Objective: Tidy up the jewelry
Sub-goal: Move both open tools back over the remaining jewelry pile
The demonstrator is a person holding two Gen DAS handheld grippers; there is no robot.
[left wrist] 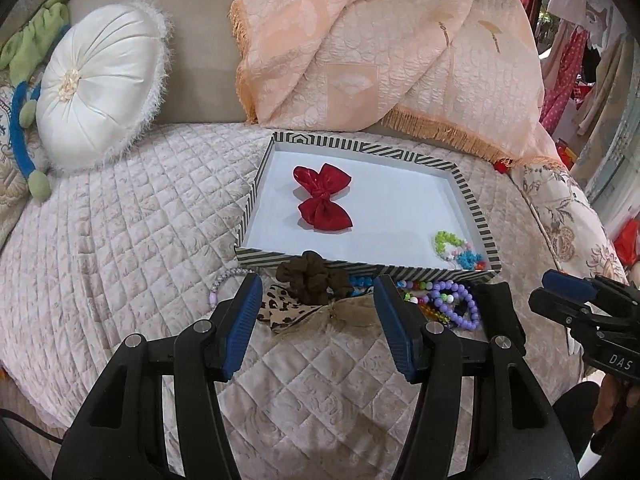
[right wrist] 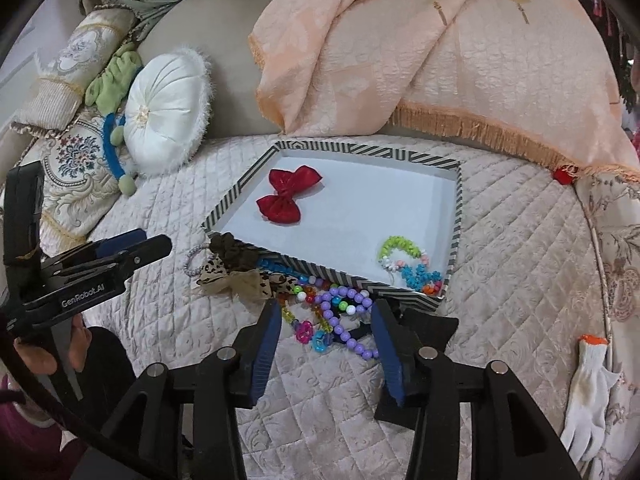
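Observation:
A striped box (left wrist: 256,184) (right wrist: 457,216) lies open on the quilted sofa. Inside it are a red bow (left wrist: 323,199) (right wrist: 287,195) and green, white and blue bead bracelets (left wrist: 458,250) (right wrist: 408,262) in the near right corner. In front of the box lies a pile: a brown scrunchie (left wrist: 314,278) (right wrist: 232,254), a leopard-print bow (left wrist: 292,310) (right wrist: 236,280), a purple bead bracelet (left wrist: 460,300) (right wrist: 344,316) and coloured beads (right wrist: 308,320). My left gripper (left wrist: 316,300) is open just before the scrunchie and leopard bow. My right gripper (right wrist: 326,320) is open around the purple beads.
A white round cushion (left wrist: 96,92) (right wrist: 164,116) and a green and blue plush toy (left wrist: 24,120) lie at the back left. A peach fringed throw (left wrist: 380,52) (right wrist: 440,52) hangs behind the box. A white glove (right wrist: 588,400) lies at the right.

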